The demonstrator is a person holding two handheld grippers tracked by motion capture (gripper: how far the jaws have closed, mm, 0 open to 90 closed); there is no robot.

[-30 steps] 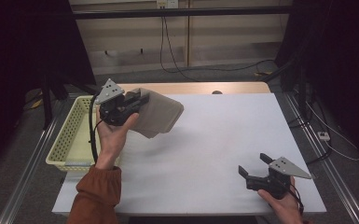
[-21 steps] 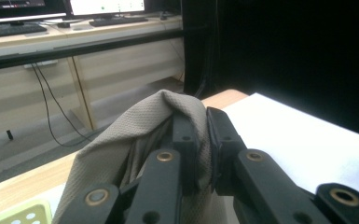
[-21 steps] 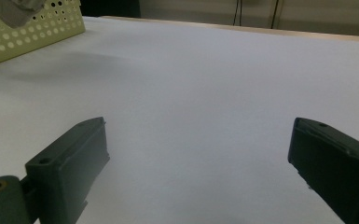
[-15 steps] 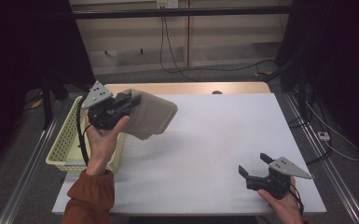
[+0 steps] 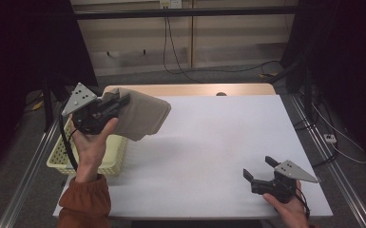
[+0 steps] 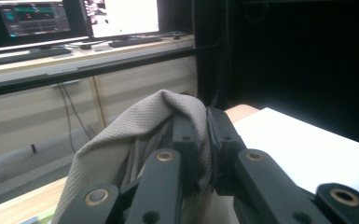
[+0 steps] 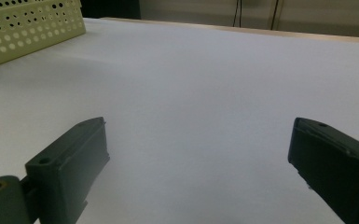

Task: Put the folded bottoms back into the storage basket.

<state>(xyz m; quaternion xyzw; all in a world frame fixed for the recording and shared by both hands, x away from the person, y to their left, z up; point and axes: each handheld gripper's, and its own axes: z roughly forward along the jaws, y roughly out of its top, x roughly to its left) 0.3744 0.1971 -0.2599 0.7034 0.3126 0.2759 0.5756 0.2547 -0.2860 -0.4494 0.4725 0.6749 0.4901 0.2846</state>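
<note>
1. Since the earlier frame, your left tool (image 5: 119,100) has carried the beige cloth (image 5: 140,116) leftward and a bit higher, from over the desk's left part to above the basket's edge.
2. Left tool: jaws nearly together, pinching a fold of the cloth (image 6: 135,135); fabric bunches between and over both jaws.
3. Cloth hangs off the desk (image 5: 218,142), draped right of the tool, over the near-left corner zone beside the yellow basket (image 5: 59,161).
4. Your right tool (image 5: 259,170) hasn't moved, low at the desk's near-right corner; jaws spread wide, nothing between them, just white desk surface (image 7: 191,93).
5. Basket (image 7: 28,23) sits at the desk's left edge.
</note>
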